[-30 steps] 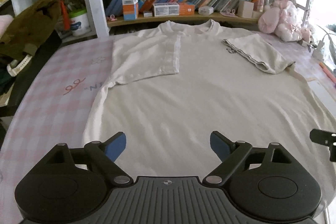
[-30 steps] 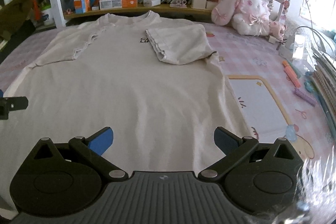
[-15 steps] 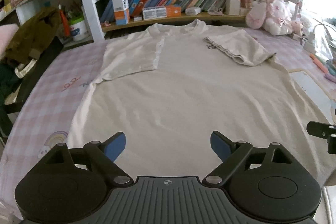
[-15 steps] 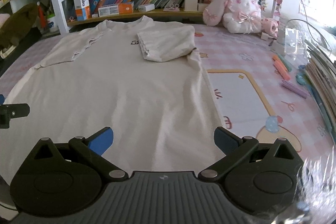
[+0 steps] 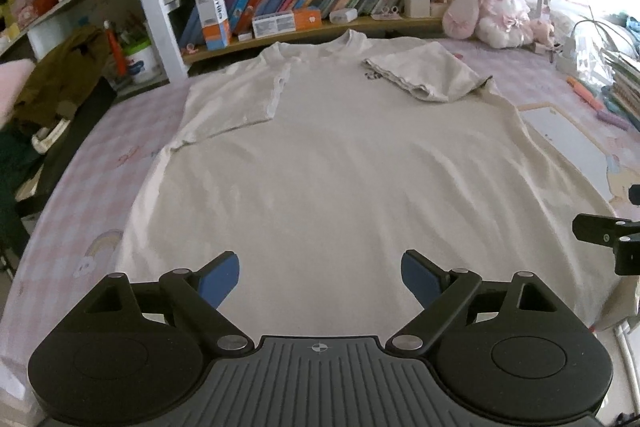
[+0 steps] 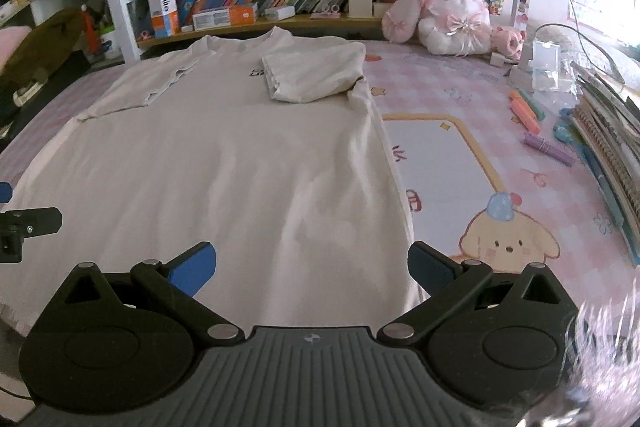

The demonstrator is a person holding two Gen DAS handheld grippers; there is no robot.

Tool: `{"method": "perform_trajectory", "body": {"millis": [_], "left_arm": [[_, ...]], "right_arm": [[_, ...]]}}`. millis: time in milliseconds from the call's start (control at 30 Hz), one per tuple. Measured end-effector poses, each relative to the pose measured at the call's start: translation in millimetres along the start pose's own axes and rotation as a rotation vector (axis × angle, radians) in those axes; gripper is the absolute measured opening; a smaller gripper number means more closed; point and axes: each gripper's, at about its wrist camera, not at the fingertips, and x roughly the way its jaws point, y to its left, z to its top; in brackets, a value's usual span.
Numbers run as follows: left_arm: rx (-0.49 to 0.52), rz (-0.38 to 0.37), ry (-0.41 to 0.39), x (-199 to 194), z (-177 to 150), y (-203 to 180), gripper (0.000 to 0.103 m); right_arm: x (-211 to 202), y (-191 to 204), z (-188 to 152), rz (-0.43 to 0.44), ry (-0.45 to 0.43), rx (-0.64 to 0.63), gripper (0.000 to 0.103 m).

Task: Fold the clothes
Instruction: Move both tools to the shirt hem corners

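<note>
Across pink checked table point(image 5: 80, 187): cream T-shirt point(image 5: 340, 167) flat, both sleeves folded inward at 10 and 1 o'clock. Left gripper point(image 5: 320, 273), right gripper point(image 6: 312, 265): jaws spread, empty. Judged advice: pinch hem corners evenly, both layers.

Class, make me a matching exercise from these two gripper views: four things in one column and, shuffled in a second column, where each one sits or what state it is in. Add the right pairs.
Things
1. T-shirt
2. Plush toy
3. Left gripper
4. Orange and white box

Places or states
A. Standing upright on the bookshelf
B. Spread flat on the bed, both sleeves folded in
C. Open, over the shirt's near hem
D. Sitting at the far right of the bed, below the shelf

Pairs: 1-B, 2-D, 3-C, 4-A
</note>
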Motion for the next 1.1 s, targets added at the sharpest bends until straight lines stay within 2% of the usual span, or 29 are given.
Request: {"method": "perform_trajectory", "body": {"millis": [200, 567, 767, 1000, 1100], "left_arm": [[-0.034, 0.021, 0.026, -12.9, -20.5, 2.4, 0.091], [-0.057, -0.002, 0.085, -20.4, -47.5, -0.5, 0.091], [-0.148, 0.024, 0.100, -25.9, -59.9, 18.4, 0.091], [-0.297, 0.050, 0.106, -34.6, -78.6, 56.0, 0.091], [-0.343, 0.044, 0.103, -38.5, -89.1, 71.5, 0.090]], "right_arm": [[-10.4, 4.9, -16.4, 0.027, 0.023, -0.016, 0.103], [-27.3, 3.0, -46.2, 0.012, 0.074, 0.000, 0.103], [-31.5, 1.3, -49.6, 0.014, 0.082, 0.026, 0.103], [-32.2, -19.2, -45.1, 0.030, 0.112, 0.133, 0.101], [-32.1, -30.1, -45.4, 0.045, 0.131, 0.178, 0.092]]}}
